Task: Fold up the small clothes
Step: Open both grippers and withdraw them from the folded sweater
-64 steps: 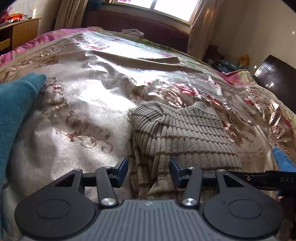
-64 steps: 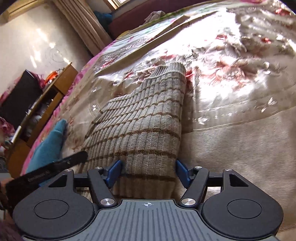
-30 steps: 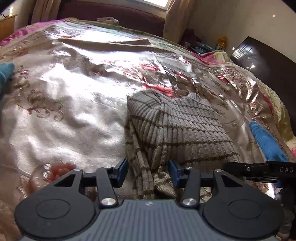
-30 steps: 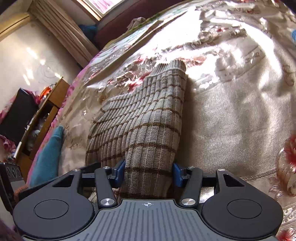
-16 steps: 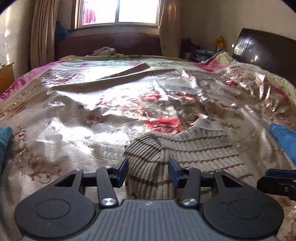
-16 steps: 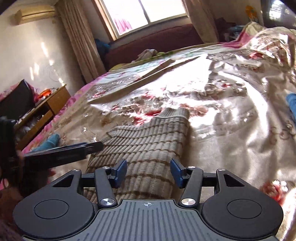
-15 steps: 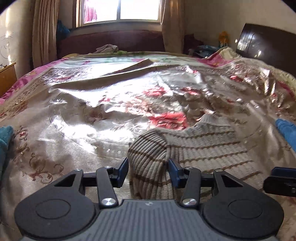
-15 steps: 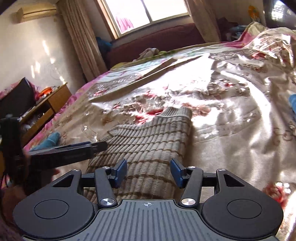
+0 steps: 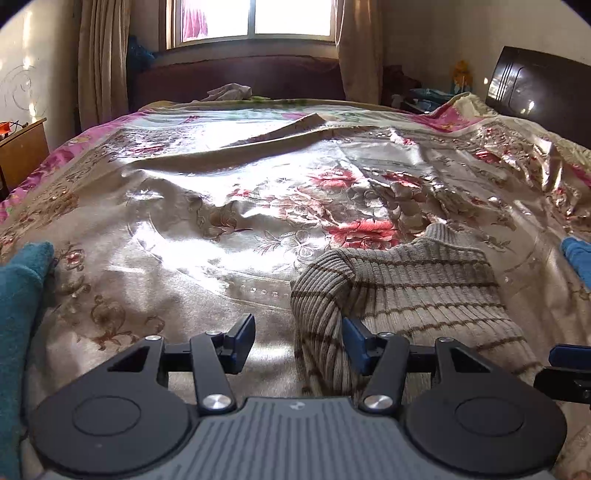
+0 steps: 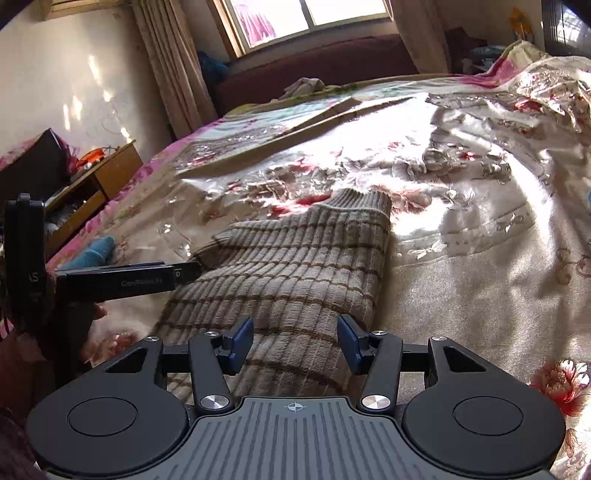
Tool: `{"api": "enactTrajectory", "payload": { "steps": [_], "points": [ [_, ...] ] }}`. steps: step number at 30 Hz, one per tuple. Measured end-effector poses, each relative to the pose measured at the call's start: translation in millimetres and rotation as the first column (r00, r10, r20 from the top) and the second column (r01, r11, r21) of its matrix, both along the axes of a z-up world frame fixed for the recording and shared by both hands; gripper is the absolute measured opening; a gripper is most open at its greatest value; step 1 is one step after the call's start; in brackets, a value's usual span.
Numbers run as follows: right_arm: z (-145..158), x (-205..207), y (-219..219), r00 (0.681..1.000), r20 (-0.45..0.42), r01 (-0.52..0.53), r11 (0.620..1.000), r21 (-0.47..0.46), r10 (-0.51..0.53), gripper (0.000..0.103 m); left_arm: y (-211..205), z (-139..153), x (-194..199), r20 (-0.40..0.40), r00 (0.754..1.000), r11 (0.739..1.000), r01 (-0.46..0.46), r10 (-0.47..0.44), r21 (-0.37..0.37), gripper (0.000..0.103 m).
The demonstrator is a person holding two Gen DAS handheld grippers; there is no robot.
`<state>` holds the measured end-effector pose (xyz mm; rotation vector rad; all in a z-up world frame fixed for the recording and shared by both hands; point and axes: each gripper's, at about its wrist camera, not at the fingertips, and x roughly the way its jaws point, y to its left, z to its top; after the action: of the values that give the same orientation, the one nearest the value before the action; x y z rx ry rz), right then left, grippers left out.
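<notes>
We see the striped sweater (image 9: 413,288) lying folded on the bed (image 9: 166,229). Our left tongs (image 9: 298,341), just widening, straddle its near left fold, grip released; right tongs (image 10: 295,341), just narrowing, straddle its near right edge, unclamped.

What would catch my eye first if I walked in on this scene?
Probably the shiny floral bedspread, gleaming in the sunlight and filling most of both views. On it, right in front of the two handheld grippers, lies a ribbed beige sweater with brown stripes. A bright window glows beyond the far side of the bed.
</notes>
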<state>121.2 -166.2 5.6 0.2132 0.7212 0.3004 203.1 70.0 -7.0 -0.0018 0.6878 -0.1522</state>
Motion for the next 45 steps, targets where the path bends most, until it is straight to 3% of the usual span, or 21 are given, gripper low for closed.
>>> {"api": "enactTrajectory", "payload": {
  "steps": [4, 6, 8, 10, 12, 15, 20, 28, 31, 36, 38, 41, 45],
  "points": [
    [10, -26, 11, 0.998, 0.022, -0.059, 0.998, 0.01, 0.059, 0.049, 10, 13, -54, 0.012, 0.998, 0.998, 0.058, -0.057, -0.036, 0.058],
    [9, -37, 19, 0.996, 0.017, -0.087, 0.996, -0.006, 0.087, 0.049, 6, 10, -76, 0.004, 0.995, 0.995, 0.099, -0.099, 0.002, 0.058],
    [3, -44, 26, 0.995, 0.002, -0.105, 0.994, -0.03, 0.105, 0.049, 1, -2, -89, -0.011, 0.994, 0.99, 0.109, -0.109, 0.086, 0.058],
    [-3, -47, 29, 0.995, -0.03, -0.094, 0.995, -0.046, 0.092, 0.049, 6, -12, -92, -0.051, 0.996, 0.991, 0.083, -0.078, 0.105, 0.058],
    [-5, -52, 28, 0.996, -0.042, -0.086, 0.996, -0.038, 0.085, 0.049, 19, -14, -95, -0.078, 0.996, 0.998, 0.045, -0.042, 0.035, 0.057],
    [-2, -61, 26, 0.996, -0.033, -0.078, 0.996, -0.051, 0.077, 0.049, 25, -6, -106, -0.049, 0.998, 0.999, 0.047, -0.046, 0.014, 0.057],
    [-3, -66, 26, 0.997, -0.044, -0.073, 0.995, -0.061, 0.07, 0.049, 18, 0, -119, -0.008, 0.994, 0.993, 0.113, -0.113, 0.02, 0.056],
    [-3, -74, 30, 0.995, -0.053, -0.084, 0.994, -0.071, 0.08, 0.049, 2, 1, -128, 0.008, 0.974, 0.97, 0.223, -0.225, 0.099, 0.052],
    [-4, -74, 29, 0.995, -0.061, -0.081, 0.994, -0.067, 0.076, 0.049, -2, 1, -129, 0.007, 0.966, 0.959, 0.254, -0.257, 0.128, 0.044],
    [-6, -73, 29, 0.995, -0.073, -0.077, 0.995, -0.063, 0.072, 0.049, -9, -8, -122, -0.039, 0.951, 0.942, 0.308, -0.306, 0.13, 0.016],
    [-6, -73, 28, 0.995, -0.074, -0.075, 0.995, -0.061, 0.07, 0.049, -10, -9, -122, -0.05, 0.947, 0.939, 0.321, -0.317, 0.12, 0.015],
    [-7, -72, 27, 0.995, -0.077, -0.068, 0.996, -0.056, 0.064, 0.049, -4, -11, -119, -0.062, 0.958, 0.955, 0.285, -0.281, 0.08, 0.013],
    [-8, -70, 25, 0.995, -0.08, -0.057, 0.997, -0.049, 0.053, 0.048, 20, -16, -114, -0.079, 0.985, 0.987, 0.154, -0.151, 0.035, 0.008]
  ]
}}
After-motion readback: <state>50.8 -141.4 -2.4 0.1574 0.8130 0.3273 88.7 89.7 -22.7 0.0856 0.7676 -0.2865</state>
